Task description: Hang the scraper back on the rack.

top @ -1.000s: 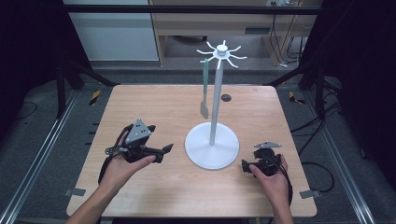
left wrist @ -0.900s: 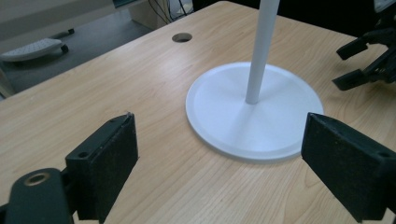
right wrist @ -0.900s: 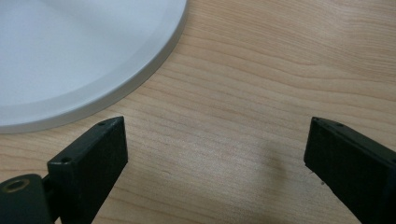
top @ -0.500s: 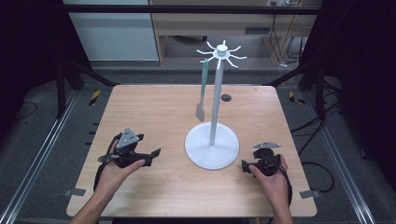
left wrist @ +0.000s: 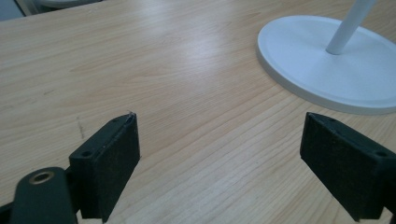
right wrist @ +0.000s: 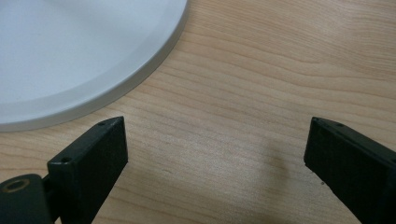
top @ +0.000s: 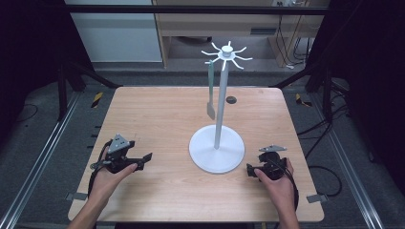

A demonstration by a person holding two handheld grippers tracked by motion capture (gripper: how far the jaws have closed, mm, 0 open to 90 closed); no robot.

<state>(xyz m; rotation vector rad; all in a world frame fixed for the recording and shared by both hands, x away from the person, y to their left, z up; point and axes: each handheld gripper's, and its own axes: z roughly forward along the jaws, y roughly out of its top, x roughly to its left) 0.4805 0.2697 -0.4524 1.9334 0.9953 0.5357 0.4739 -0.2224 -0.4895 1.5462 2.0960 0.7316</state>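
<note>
Both grippers rest low on the table (top: 157, 109), the left gripper (top: 143, 159) and right gripper (top: 250, 169) each with jaws spread wide and empty, flanking the white stand (top: 217, 150). One slim utensil (top: 210, 90) already hangs from a hook at the stand's top; judging by this, the hanging looks finished, with nothing else lying ready on the wood.

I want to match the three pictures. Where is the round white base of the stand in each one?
High view: the white base sits at table centre, between both hands.
Left gripper view: upper right.
Right gripper view: upper left.
Shared landmark: the wooden table.
</note>
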